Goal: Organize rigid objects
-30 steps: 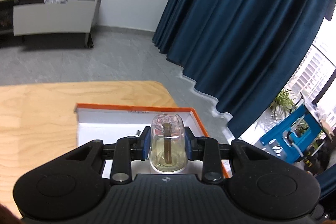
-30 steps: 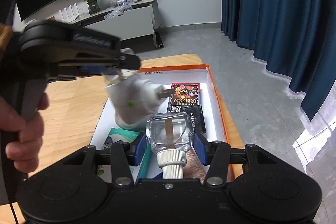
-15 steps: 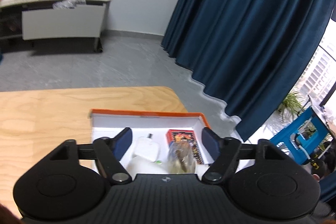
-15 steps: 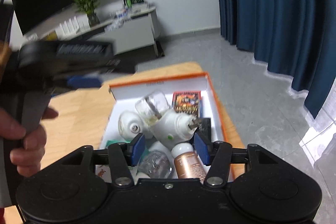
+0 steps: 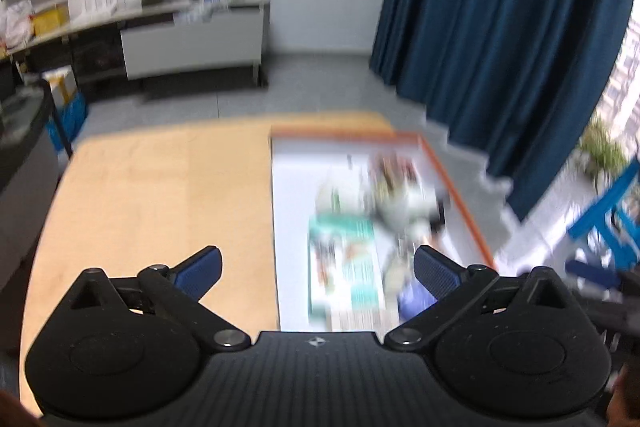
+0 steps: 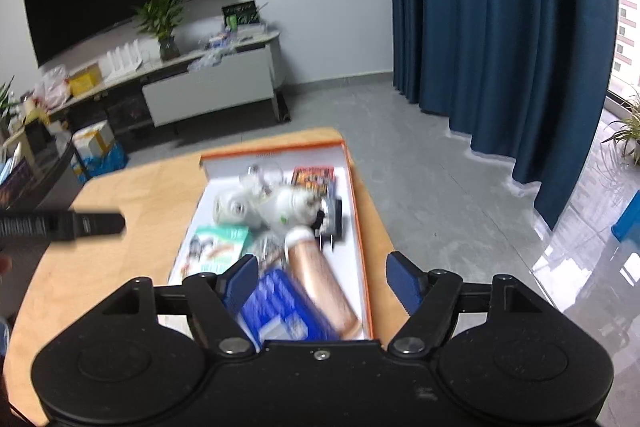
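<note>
An orange-rimmed white box (image 6: 352, 183) on the wooden table (image 6: 120, 195) holds several objects: a white plug adapter (image 6: 294, 205), a clear glass bottle (image 6: 260, 177), a copper tube (image 6: 320, 275), a blue pack (image 6: 280, 307), a teal packet (image 6: 220, 243) and a red card box (image 6: 314, 179). My right gripper (image 6: 322, 277) is open and empty, raised above the box's near end. My left gripper (image 5: 318, 267) is open and empty, above the box's left edge (image 5: 274, 207). The left wrist view is blurred. The left gripper also shows at the left edge of the right wrist view (image 6: 60, 225).
A white sideboard (image 6: 208, 87) with a plant (image 6: 160, 23) stands by the far wall under a dark screen. Blue curtains (image 6: 500, 27) hang at the right. The table's right edge (image 6: 380, 219) runs close beside the box. Grey floor lies beyond.
Both grippers opened and let go of their glass bottles into the box. Both have since pulled back and up; the left one has swung to the left.
</note>
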